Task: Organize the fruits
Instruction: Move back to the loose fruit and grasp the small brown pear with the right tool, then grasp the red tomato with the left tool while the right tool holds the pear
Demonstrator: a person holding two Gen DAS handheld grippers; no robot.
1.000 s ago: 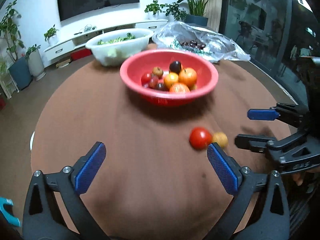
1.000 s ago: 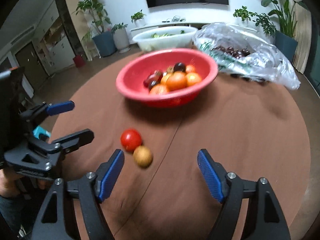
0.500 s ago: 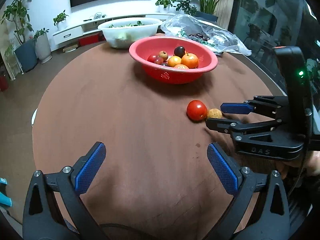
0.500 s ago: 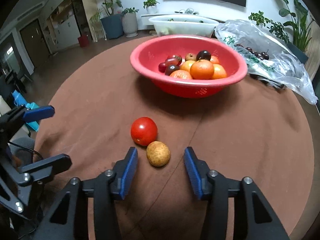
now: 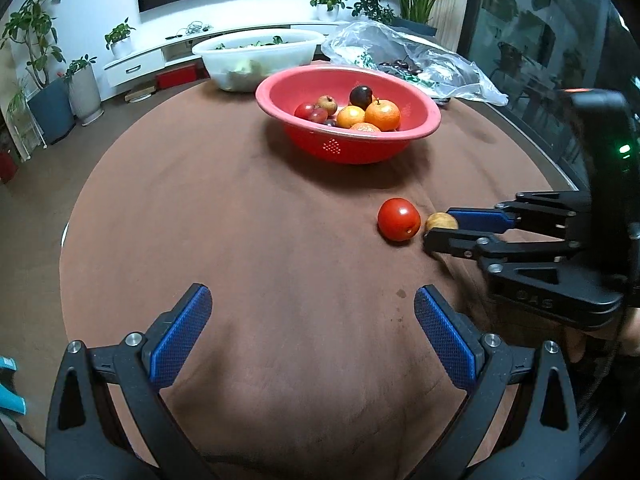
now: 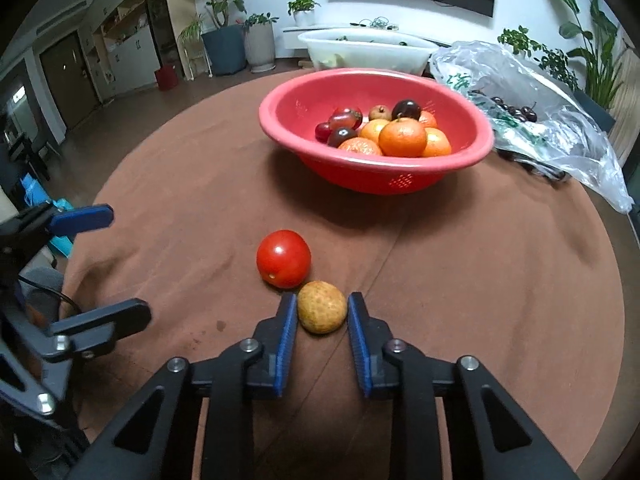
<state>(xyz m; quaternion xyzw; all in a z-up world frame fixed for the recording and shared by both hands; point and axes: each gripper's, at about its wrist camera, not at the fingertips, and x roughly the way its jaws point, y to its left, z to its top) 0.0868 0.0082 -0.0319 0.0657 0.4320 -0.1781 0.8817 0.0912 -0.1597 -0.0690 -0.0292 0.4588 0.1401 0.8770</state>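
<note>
Two loose fruits lie on the brown table (image 6: 500, 280), and the one that matters sits right between the fingers of your right gripper (image 6: 322, 314). In the right wrist view the small tan fruit (image 6: 322, 307) is at lower centre of the frame, its left side against the left blue pad; on the right a thin gap may remain, so I judge the grip as only just made. The jaws have narrowed to about the width of that fruit. It is roundish, with no real long axis, so the angle of the grip hardly matters.

Watch the tomato (image 6: 284, 258): it lies just up and left of the tan fruit, touching or nearly touching it, beside the left fingertip. A lift straight up should clear it; a sideways drag would likely roll it.

Your goal, I take it, is the red bowl (image 6: 288, 120), which stands in the upper centre of that frame, beyond both fruits and already holding oranges and darker fruit.

Your left gripper (image 5: 312, 312) has its jaws wide and empty at the bottom of its own view, well apart from both fruits. The right hand is plainly the nearer one.
</note>
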